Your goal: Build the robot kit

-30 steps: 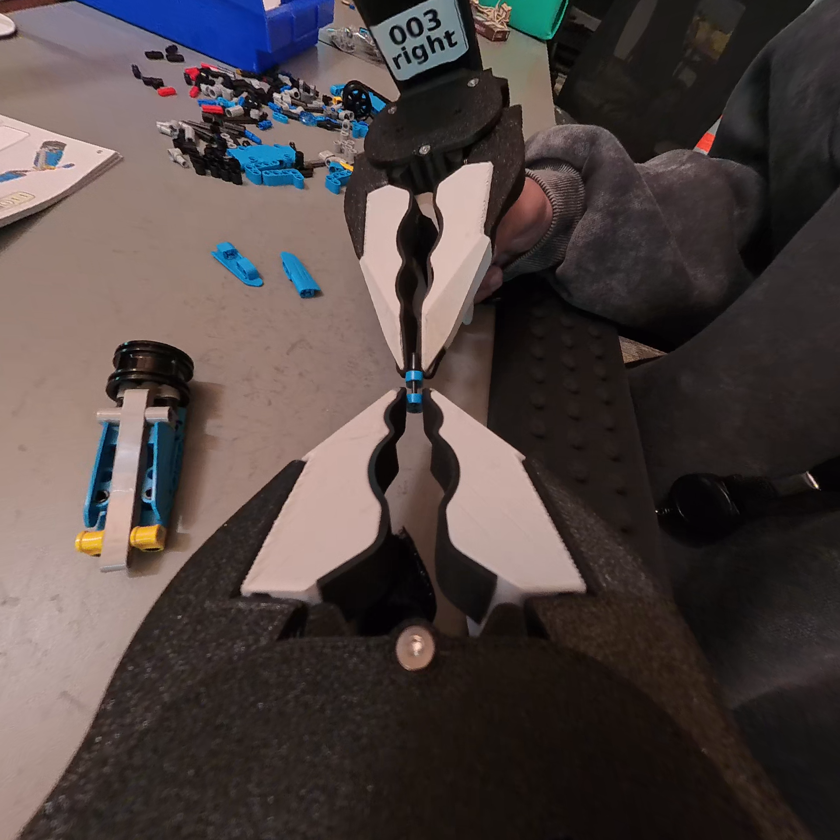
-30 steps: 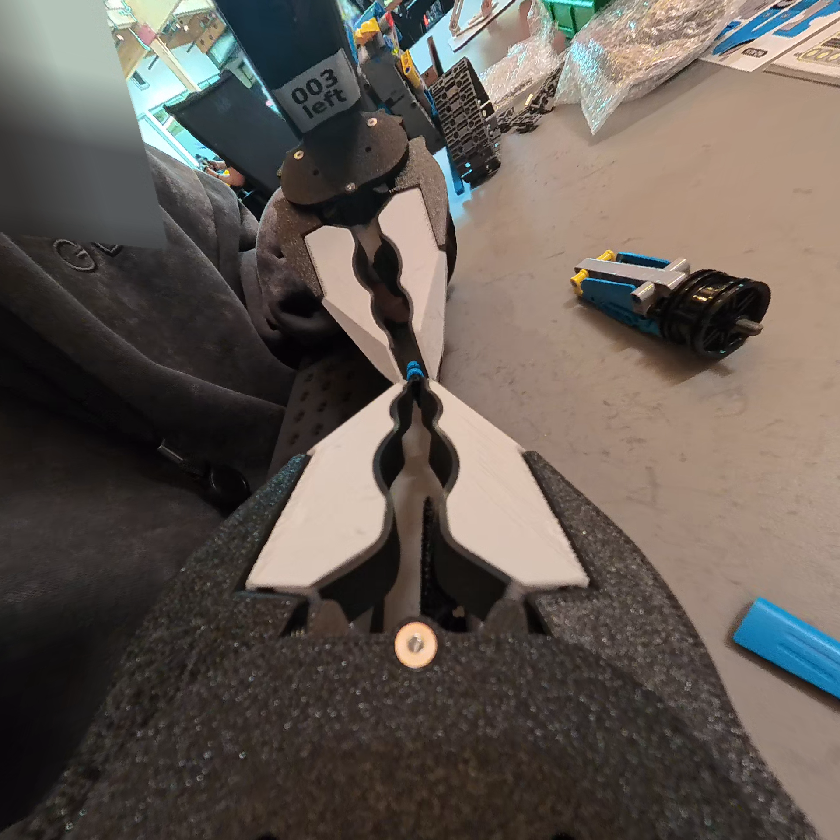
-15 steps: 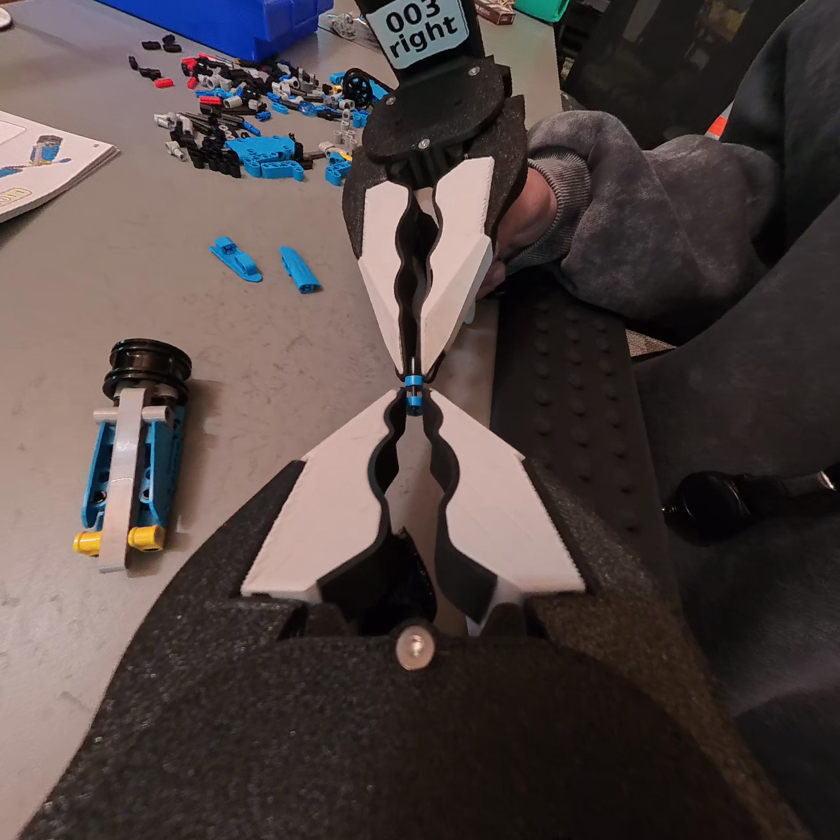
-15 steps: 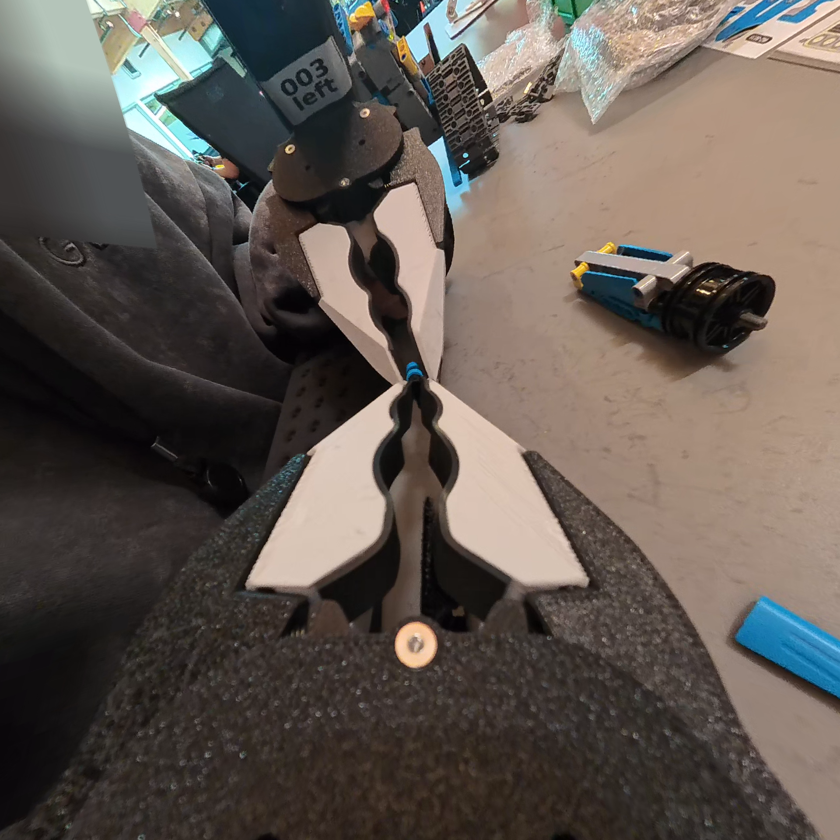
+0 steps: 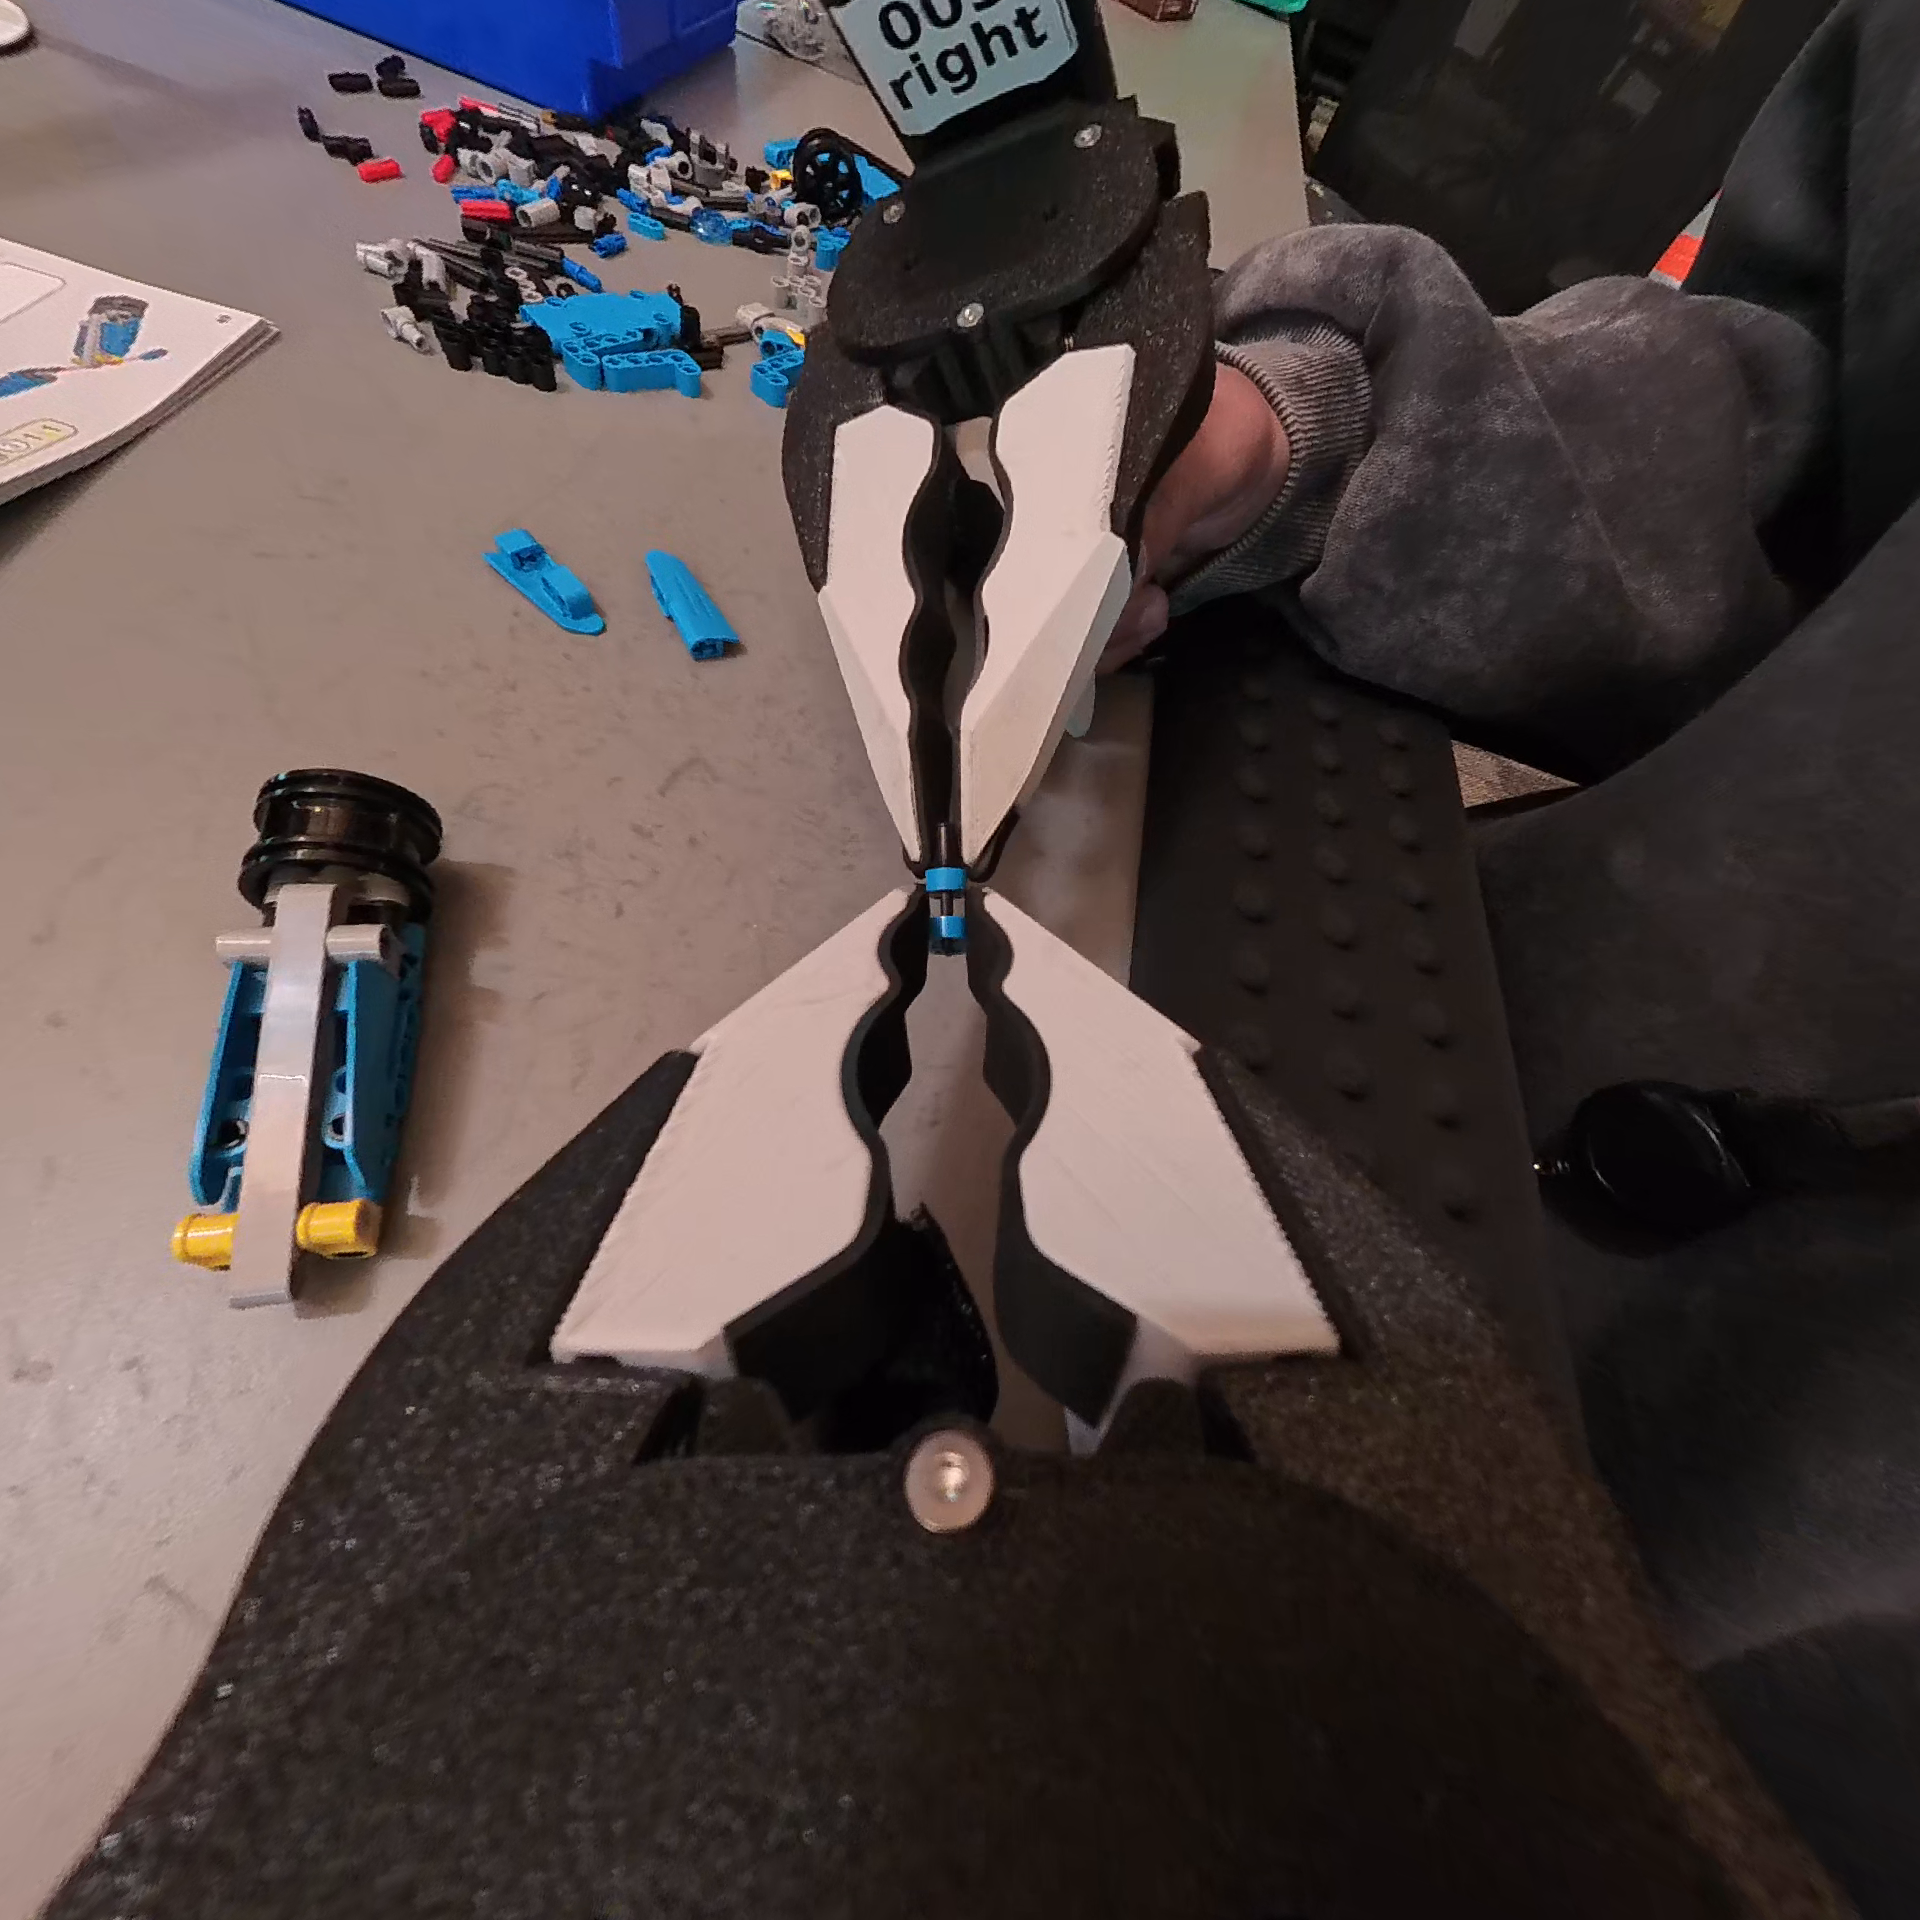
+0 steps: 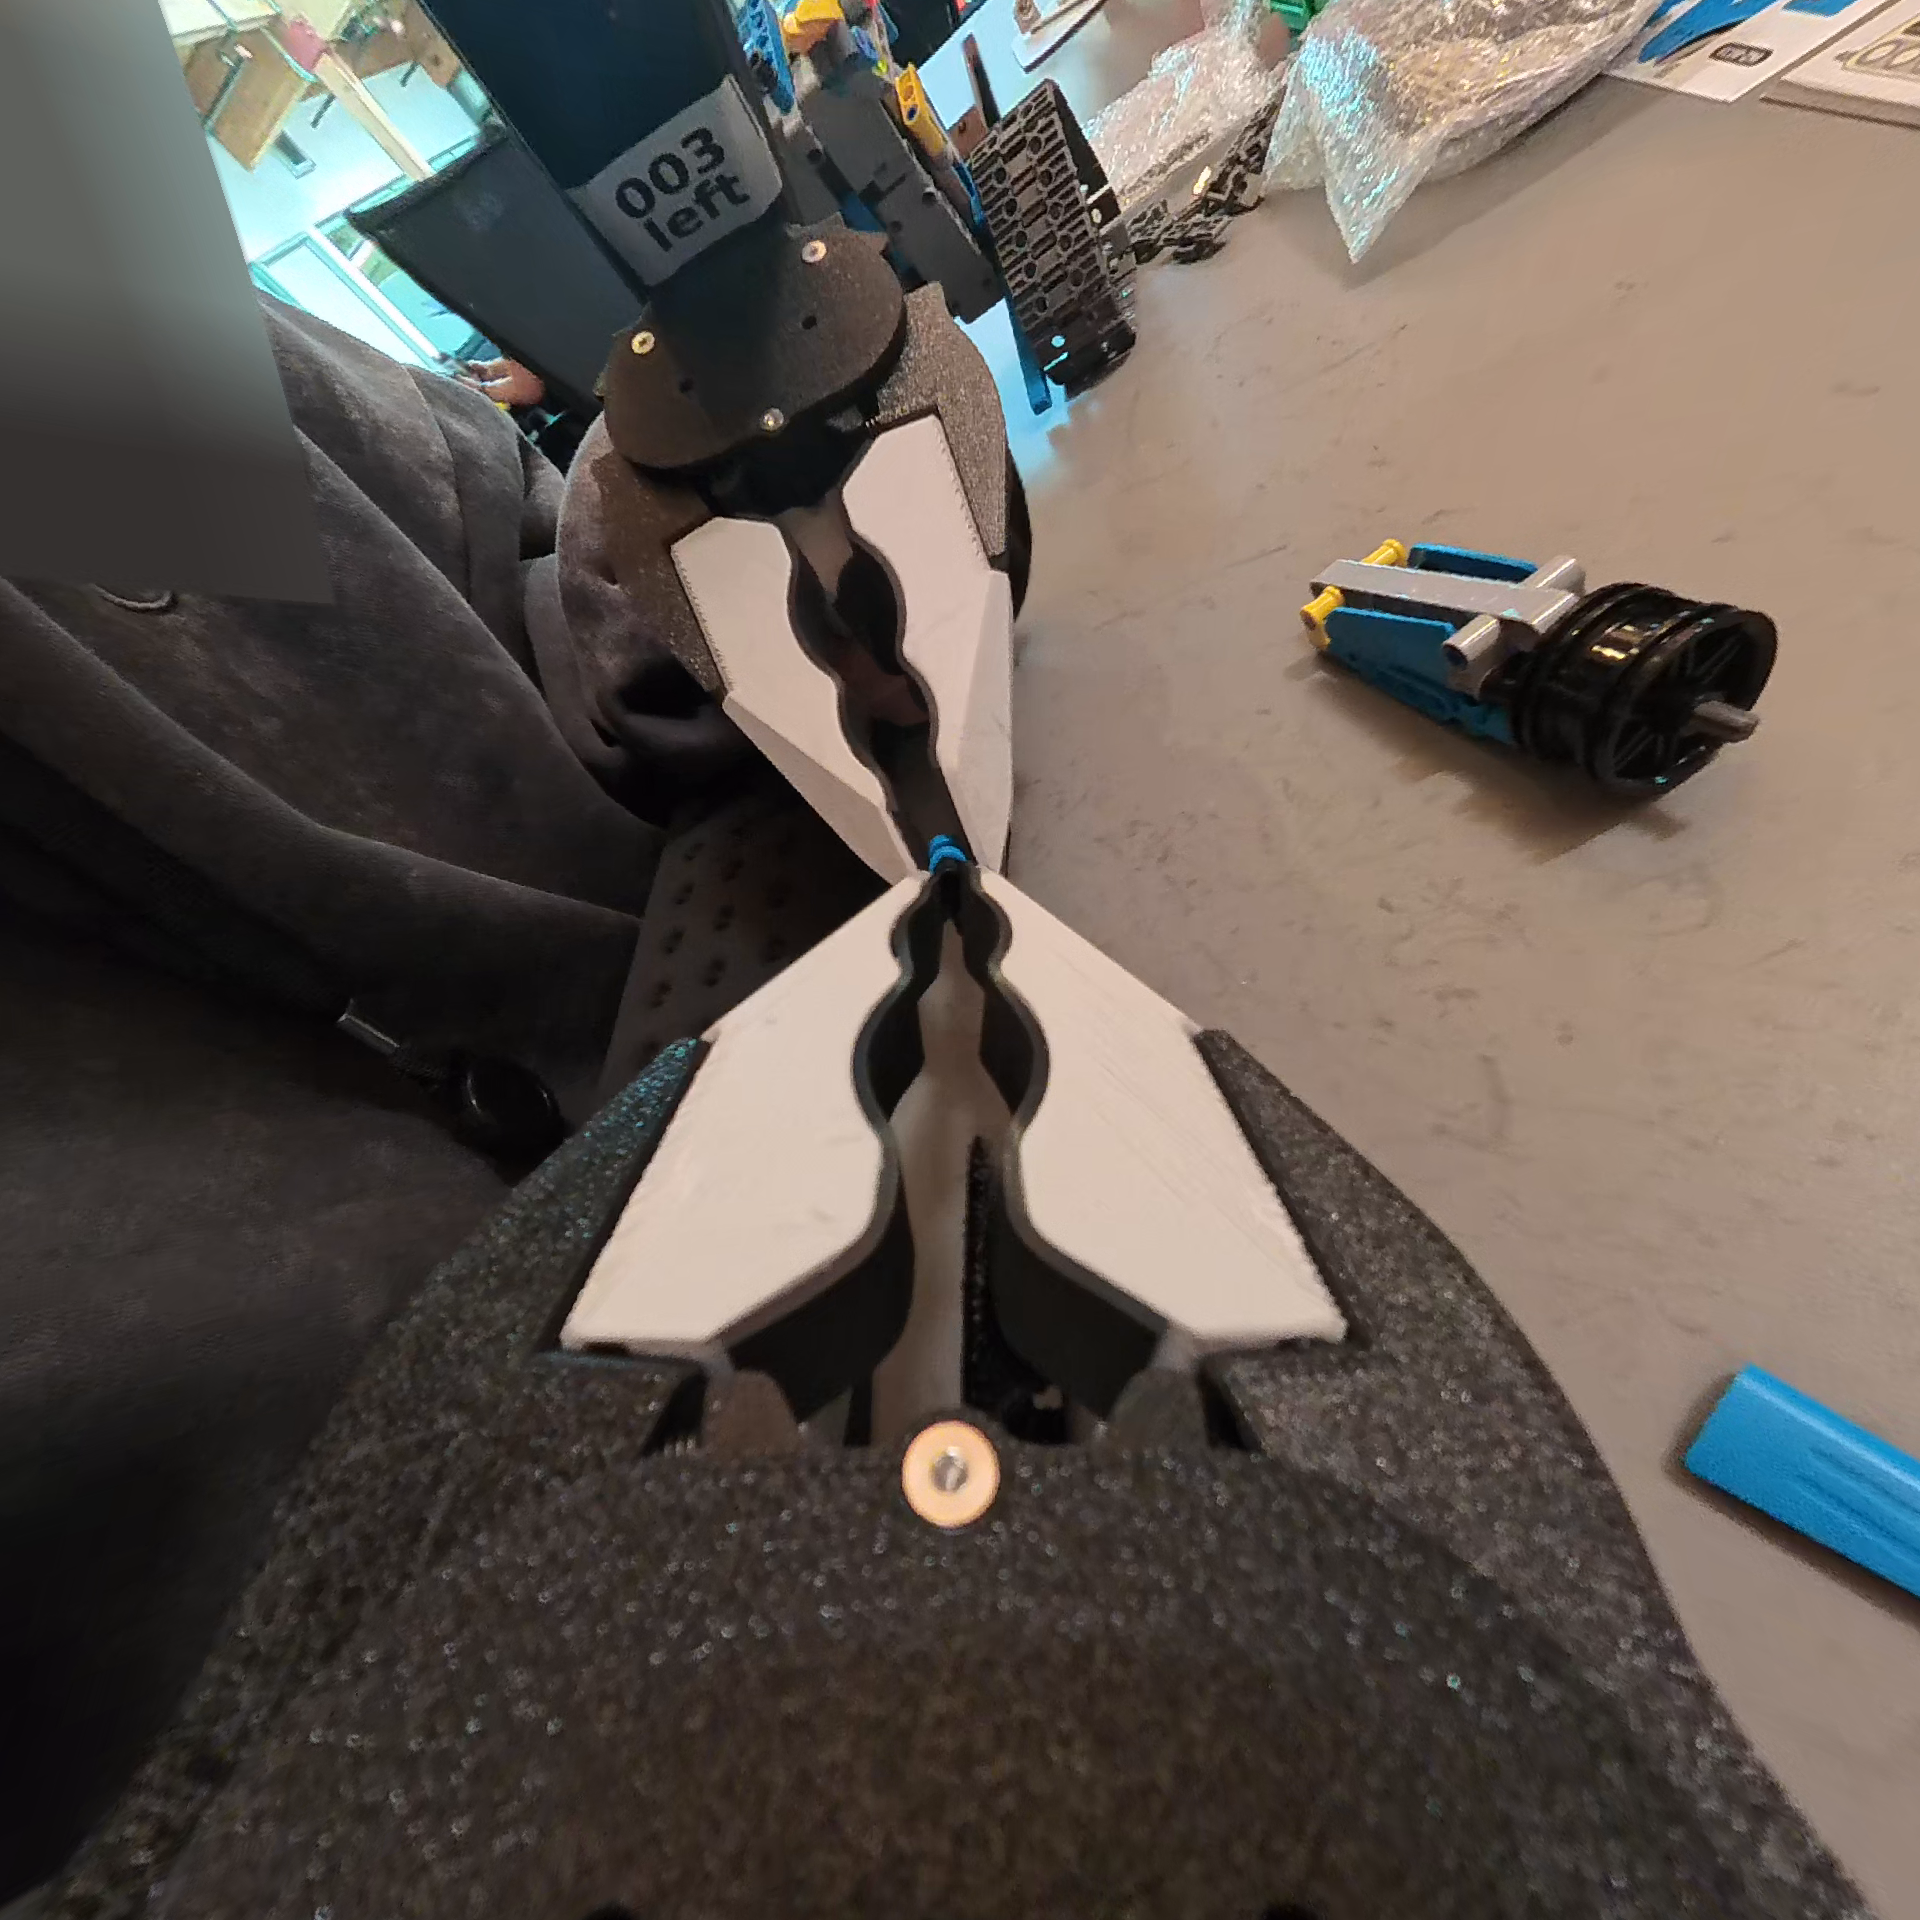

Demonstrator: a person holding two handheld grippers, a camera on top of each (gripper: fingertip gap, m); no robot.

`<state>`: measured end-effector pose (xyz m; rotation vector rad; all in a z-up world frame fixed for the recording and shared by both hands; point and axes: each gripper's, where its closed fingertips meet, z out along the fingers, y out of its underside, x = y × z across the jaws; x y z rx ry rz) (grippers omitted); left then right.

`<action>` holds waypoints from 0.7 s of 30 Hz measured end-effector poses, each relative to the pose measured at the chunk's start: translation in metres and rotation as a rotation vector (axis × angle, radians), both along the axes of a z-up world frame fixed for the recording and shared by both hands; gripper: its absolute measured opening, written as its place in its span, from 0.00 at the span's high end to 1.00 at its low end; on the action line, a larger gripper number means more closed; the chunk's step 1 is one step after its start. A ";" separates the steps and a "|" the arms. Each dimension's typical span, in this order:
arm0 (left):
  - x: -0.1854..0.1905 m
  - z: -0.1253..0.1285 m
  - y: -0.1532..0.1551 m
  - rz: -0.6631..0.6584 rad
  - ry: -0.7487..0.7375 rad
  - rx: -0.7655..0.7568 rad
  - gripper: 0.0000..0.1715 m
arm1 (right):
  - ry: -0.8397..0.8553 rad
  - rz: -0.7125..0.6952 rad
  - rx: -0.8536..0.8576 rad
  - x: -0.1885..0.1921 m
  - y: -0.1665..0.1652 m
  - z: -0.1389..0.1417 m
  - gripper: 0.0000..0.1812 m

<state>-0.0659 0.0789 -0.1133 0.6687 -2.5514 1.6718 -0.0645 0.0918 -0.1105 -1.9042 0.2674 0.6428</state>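
My left gripper (image 5: 945, 920) and my right gripper (image 5: 943, 847) meet tip to tip above the front edge of the grey table (image 5: 623, 790). Between the tips is a tiny blue pin (image 5: 944, 902) joined to a short black stub. The left gripper is shut on the blue end, and the right gripper is shut on the black end. In the right wrist view the right gripper (image 6: 943, 885) is below and the left gripper (image 6: 940, 844) above, with only the blue pin (image 6: 940, 850) showing. A hand (image 5: 1205, 499) in a grey sleeve holds the right gripper.
A blue and grey assembly with a black wheel and yellow pins (image 5: 301, 1039) lies to the left, also in the right wrist view (image 6: 1538, 665). Two blue panels (image 5: 545, 582) (image 5: 691, 618), a pile of loose parts (image 5: 582, 270), a blue bin (image 5: 540, 42) and a booklet (image 5: 94, 374) lie beyond. A black studded pad (image 5: 1309, 935) borders the table. Only a small space, under 4 cm, lies between the two pairs of fingers.
Both grippers stay tip to tip on the pin. The right gripper has drawn slightly nearer in the left wrist view. Nothing on the table has moved.
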 end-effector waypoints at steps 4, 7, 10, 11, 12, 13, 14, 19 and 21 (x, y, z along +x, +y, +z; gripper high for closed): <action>0.005 0.016 0.001 0.019 0.032 -0.125 0.96 | 0.039 -0.023 0.075 0.006 -0.003 0.015 0.99; 0.009 0.018 0.007 0.044 0.027 -0.135 0.92 | 0.087 -0.044 0.108 0.012 -0.007 0.021 0.99; 0.004 0.008 0.003 0.015 0.032 -0.070 0.95 | 0.095 -0.043 0.098 0.012 -0.008 0.019 0.99; 0.005 0.006 0.003 0.020 0.018 -0.055 0.95 | 0.078 -0.038 0.077 0.010 -0.007 0.015 0.99; 0.005 0.006 0.003 0.026 0.009 -0.050 0.95 | 0.065 -0.034 0.061 0.009 -0.006 0.012 0.98; 0.005 0.005 0.004 0.027 0.006 -0.043 0.94 | 0.055 -0.033 0.050 0.009 -0.006 0.011 0.98; 0.004 0.003 0.003 0.020 0.002 -0.026 0.95 | 0.041 -0.032 0.041 0.008 -0.005 0.009 0.98; -0.001 -0.010 0.003 -0.011 -0.026 0.069 0.96 | -0.033 -0.009 -0.023 0.003 -0.004 -0.002 0.98; -0.005 -0.014 0.003 -0.030 -0.031 0.098 0.96 | -0.061 0.003 -0.044 0.000 -0.004 -0.005 0.98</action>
